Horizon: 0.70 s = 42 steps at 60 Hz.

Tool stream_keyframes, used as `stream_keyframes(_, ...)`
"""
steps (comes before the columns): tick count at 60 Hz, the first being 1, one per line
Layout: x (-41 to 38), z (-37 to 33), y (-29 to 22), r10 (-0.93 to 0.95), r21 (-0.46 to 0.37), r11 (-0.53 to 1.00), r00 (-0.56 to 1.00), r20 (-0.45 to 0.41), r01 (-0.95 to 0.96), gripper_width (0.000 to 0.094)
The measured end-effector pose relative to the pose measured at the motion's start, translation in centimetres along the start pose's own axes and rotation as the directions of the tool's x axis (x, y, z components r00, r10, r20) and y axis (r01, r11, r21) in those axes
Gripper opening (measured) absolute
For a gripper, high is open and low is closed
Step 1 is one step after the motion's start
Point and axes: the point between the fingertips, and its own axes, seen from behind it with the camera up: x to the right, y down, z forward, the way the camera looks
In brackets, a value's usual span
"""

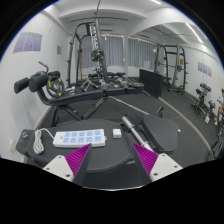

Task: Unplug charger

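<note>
A white power strip (78,137) lies on a round dark table (105,152), just ahead of my left finger. At its right end sits a small white charger (116,131); whether it is plugged into the strip I cannot tell. Beside the charger a dark cable (132,127) runs toward the table's right side. A white cord (40,141) loops off the strip's left end. My gripper (111,160) hovers low over the near part of the table, open, its magenta pads (75,158) set wide apart and holding nothing. The strip and charger are beyond the fingertips.
Past the table is a gym room with a weight bench (100,90) in the middle, a black rack (172,66) at the right and an exercise machine (40,84) at the left. Dark floor lies between the table and the bench.
</note>
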Motion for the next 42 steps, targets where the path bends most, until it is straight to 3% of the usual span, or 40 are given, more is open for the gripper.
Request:
stream_keyframes(19, -1.1, -12.9, 3.7, -0.051, 0.027, 0.998, 0.998, -0.024, 0.051, 0.0849)
stream_keyframes(42, -5.7, -17.0, 4.2, -0.084, 0.06, 0.995, 0.995, 0.057, 0.081, 0.0849)
